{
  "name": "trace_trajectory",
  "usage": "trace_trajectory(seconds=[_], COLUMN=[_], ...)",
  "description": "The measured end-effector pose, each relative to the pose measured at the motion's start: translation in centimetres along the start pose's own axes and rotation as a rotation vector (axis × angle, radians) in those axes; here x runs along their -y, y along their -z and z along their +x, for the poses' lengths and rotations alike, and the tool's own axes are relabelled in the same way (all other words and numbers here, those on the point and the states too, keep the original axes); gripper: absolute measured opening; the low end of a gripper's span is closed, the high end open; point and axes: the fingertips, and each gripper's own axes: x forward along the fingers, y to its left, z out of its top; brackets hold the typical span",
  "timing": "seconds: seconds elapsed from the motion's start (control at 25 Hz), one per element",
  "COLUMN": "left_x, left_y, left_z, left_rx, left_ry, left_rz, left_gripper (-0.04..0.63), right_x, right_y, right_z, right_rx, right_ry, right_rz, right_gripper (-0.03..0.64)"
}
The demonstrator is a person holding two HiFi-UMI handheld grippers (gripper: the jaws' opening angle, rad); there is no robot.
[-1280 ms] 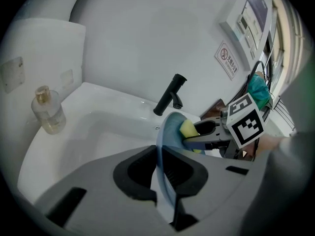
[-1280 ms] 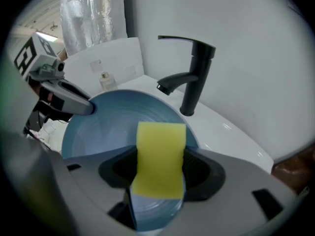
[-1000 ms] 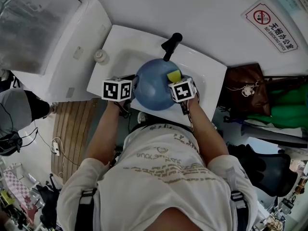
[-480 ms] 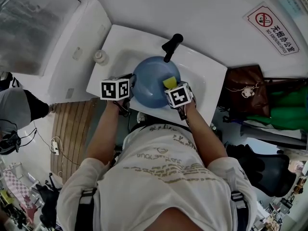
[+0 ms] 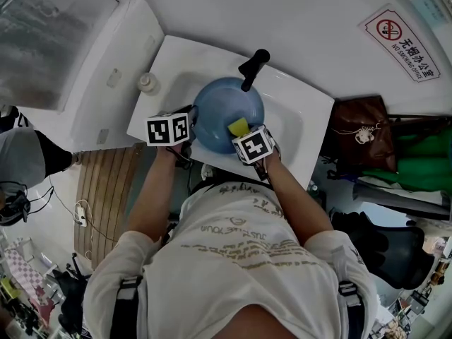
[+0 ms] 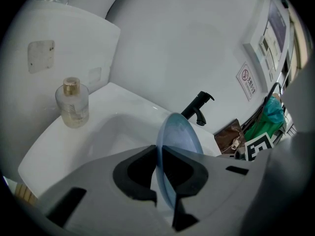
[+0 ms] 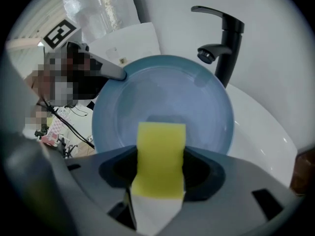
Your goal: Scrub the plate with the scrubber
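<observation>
A round blue plate (image 5: pixel 220 111) is held tilted over the white sink (image 5: pixel 300 115). My left gripper (image 5: pixel 192 127) is shut on the plate's left rim; the left gripper view shows the plate (image 6: pixel 181 139) edge-on between the jaws of that gripper (image 6: pixel 160 173). A yellow scrubber sponge (image 5: pixel 236 125) sits in my right gripper (image 5: pixel 242 133), which is shut on it at the plate's near right part. In the right gripper view the sponge (image 7: pixel 160 156) sticks out of the gripper (image 7: pixel 160 167) toward the plate's hollow face (image 7: pixel 167 95).
A black faucet (image 5: pixel 253 68) stands just behind the plate. A small glass bottle (image 5: pixel 147 82) sits on the sink's left corner. A white tank (image 5: pixel 78 55) lies to the left, a brown bag (image 5: pixel 360 129) to the right.
My right gripper has slid the sponge leftward and toward me across the plate's face. The left gripper and the plate have barely shifted.
</observation>
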Motion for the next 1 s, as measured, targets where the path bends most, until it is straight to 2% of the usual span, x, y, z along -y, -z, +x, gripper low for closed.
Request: trace_trajectory(seconds=[0.16,0.4,0.64,1.0], left_x=[0.2,1.0,2.7,4.2], left_y=[0.2,0.8,1.6,2.9], left_z=[0.0,0.1,0.4,0.4], left_rx=[0.004,-0.006,-0.025,-0.051], left_ry=[0.017,0.032,0.05,0.079], left_rz=[-0.033,-0.022,0.022,0.056], left_gripper=[0.04,0.04,0.04,0.04], right_x=[-1.6,-4.2,-4.9,-3.5], right_y=[0.1,-1.4,-3.2,-5.2], right_z=[0.1,0.0,-0.9,-1.7], right_rx=[-0.012,0.022,0.056,0.1], right_ry=[-0.027,-0.078,-0.068,-0.034], right_rz=[0.0,-0.066,-0.138,-0.114], right_gripper=[0.252,0.252,0.252,0.252])
